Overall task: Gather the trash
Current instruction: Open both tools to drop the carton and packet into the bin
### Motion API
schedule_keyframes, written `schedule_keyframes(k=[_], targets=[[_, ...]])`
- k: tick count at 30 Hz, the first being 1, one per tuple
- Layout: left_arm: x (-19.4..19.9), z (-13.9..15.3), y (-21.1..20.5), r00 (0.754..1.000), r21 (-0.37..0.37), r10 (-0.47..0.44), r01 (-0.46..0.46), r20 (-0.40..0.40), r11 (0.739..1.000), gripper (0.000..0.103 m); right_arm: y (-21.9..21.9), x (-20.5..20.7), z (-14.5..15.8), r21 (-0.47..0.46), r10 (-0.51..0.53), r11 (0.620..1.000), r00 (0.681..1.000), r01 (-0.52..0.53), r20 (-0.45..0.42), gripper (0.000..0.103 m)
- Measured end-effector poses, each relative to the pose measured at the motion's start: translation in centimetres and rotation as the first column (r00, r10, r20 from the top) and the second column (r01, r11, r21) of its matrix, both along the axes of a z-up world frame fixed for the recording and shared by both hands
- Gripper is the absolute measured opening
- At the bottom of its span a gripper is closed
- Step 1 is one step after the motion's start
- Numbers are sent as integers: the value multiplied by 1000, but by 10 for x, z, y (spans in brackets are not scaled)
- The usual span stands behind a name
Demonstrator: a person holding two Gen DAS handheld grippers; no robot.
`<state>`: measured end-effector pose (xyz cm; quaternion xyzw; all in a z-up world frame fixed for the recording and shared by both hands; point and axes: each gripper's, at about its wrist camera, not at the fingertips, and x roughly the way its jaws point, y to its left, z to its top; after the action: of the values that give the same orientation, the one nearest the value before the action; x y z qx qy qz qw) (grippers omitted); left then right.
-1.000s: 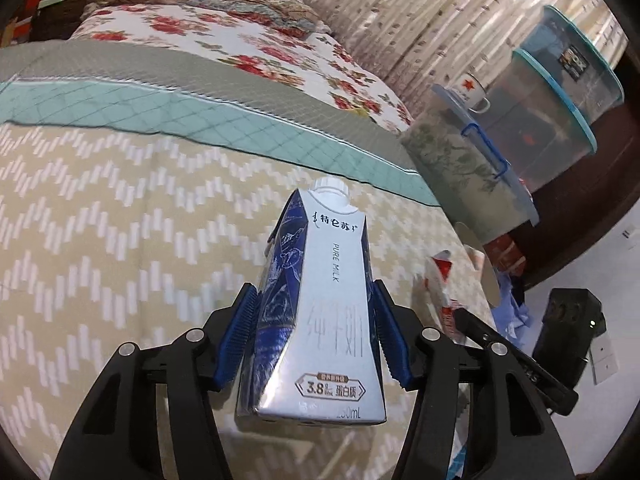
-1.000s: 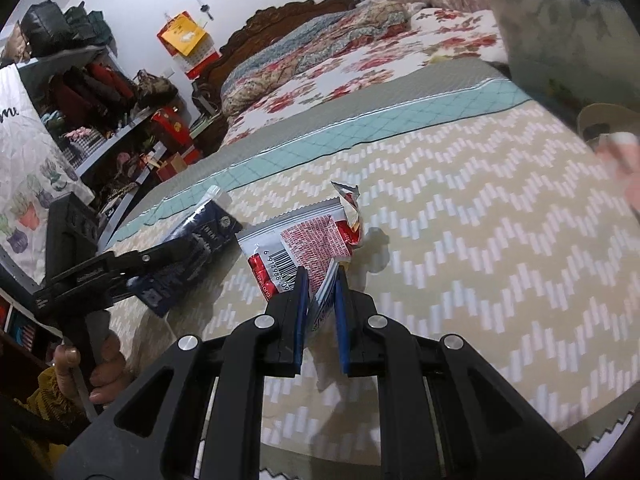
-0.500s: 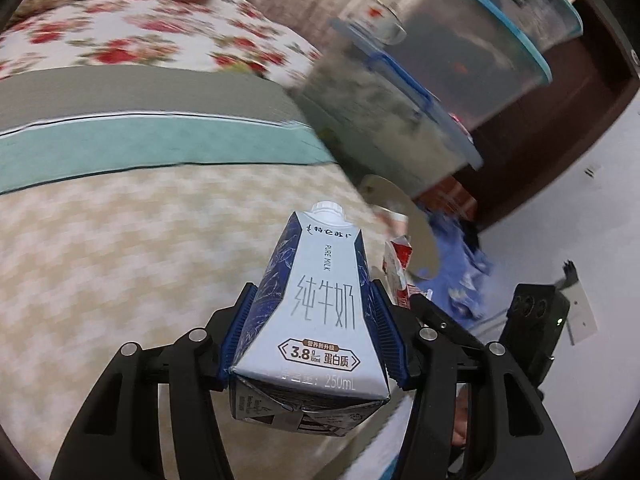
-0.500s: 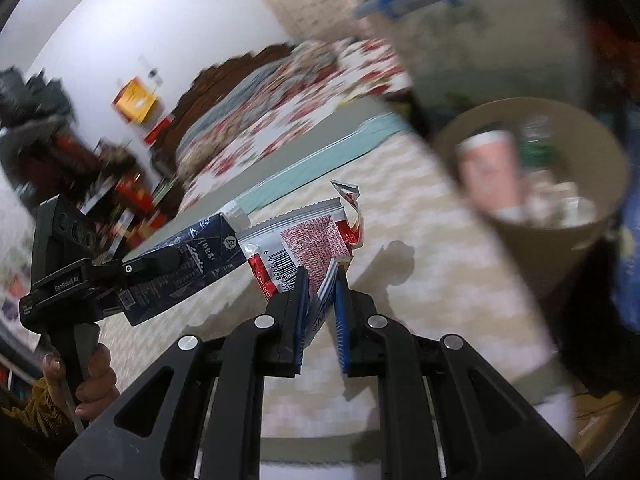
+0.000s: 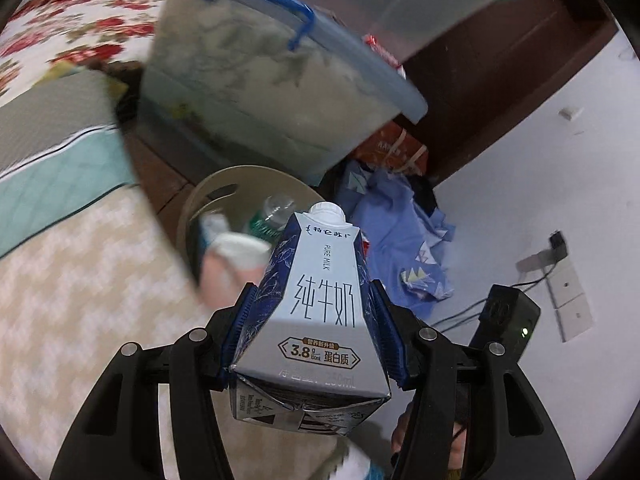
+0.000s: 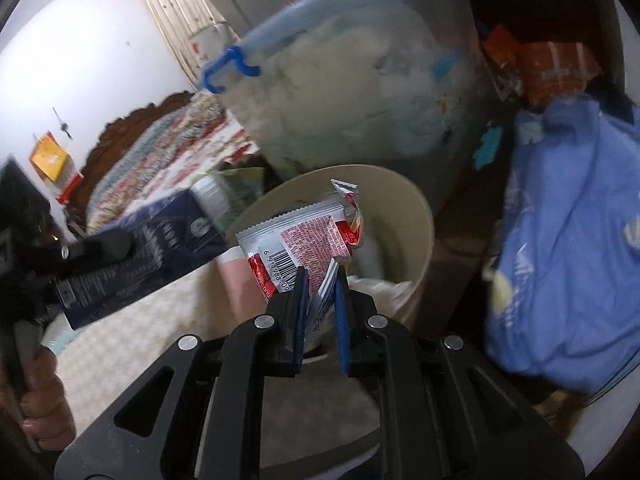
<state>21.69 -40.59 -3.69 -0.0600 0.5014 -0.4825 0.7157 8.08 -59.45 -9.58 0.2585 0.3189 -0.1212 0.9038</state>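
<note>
My left gripper (image 5: 314, 302) is shut on a blue and white milk carton (image 5: 320, 304), cap pointing away, held in the air near the bed's corner. Beyond the carton stands a beige waste bin (image 5: 218, 188) with a plastic bottle (image 5: 272, 216) and other trash inside. My right gripper (image 6: 320, 276) is shut on a red and silver snack wrapper (image 6: 304, 240), which hangs in front of the beige waste bin (image 6: 420, 220). The milk carton (image 6: 136, 256) and the left gripper show at the left of the right wrist view, with a hand (image 6: 44, 404) on its handle.
A clear storage box (image 5: 272, 76) with a blue clip stands just behind the bin. Blue cloth (image 5: 400, 240) lies on the white floor to the bin's right. The chevron bedspread (image 5: 80, 300) ends at the bin. A black device (image 5: 508, 316) and cables lie on the floor.
Both grippers swung off the bed toward the bin with their loads still gripped. The bin, earlier far off at the right, now lies straight ahead of both.
</note>
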Motion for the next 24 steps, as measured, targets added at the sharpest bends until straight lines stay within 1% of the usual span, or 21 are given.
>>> schedule_keyframes(k=[1,2,3,4,5,6,7,9,11,14,16,18,20,24], targets=[[3,-5,-14,1000,18,-3,3,2,1000,53,-4,6,-3,-8,1,1000,1000,-1,-16,19],[6,-9,-20,1000,35,-2,2,3,999,53,-9,7,-7,-15,-3,1000,1000,2,-29,19],[10,-16,-30,1000,65,8,-8,1,998,56,-11,12,-11,-22,3,1000,999,-4,-46,21],[15,-23,-36,1000,85,27,-26,-14,996,64,-16,18,-13,-24,15,1000,998,-17,-58,29],[19,-27,-39,999,91,40,-37,-30,995,67,-16,18,-14,-22,25,999,998,-26,-60,37],[24,-31,-39,997,91,57,-52,-56,994,67,-16,19,-14,-22,27,999,998,-28,-54,61],[27,-33,-38,994,88,70,-63,-80,994,69,-13,13,-13,-35,17,999,999,-18,-29,75],[31,-33,-31,992,71,81,-74,-99,995,75,-5,7,-9,-64,16,998,1000,-17,-2,74],[31,-27,-19,992,64,96,-92,-76,994,75,-3,5,-7,-84,10,996,1000,-10,10,73],[28,-11,1,993,31,106,-105,-47,994,75,0,-4,-2,-53,-5,999,999,7,40,73],[22,1,16,993,25,114,-114,-14,993,75,5,-13,0,-19,-10,1000,999,11,53,74],[14,11,28,993,33,118,-119,26,992,75,11,-22,4,9,-9,1000,998,9,61,74],[6,18,43,990,56,120,-125,73,991,77,19,-30,7,33,-4,999,998,2,64,74],[-18,25,80,975,114,125,-147,184,983,79,39,-47,13,68,9,998,998,-13,60,74]])
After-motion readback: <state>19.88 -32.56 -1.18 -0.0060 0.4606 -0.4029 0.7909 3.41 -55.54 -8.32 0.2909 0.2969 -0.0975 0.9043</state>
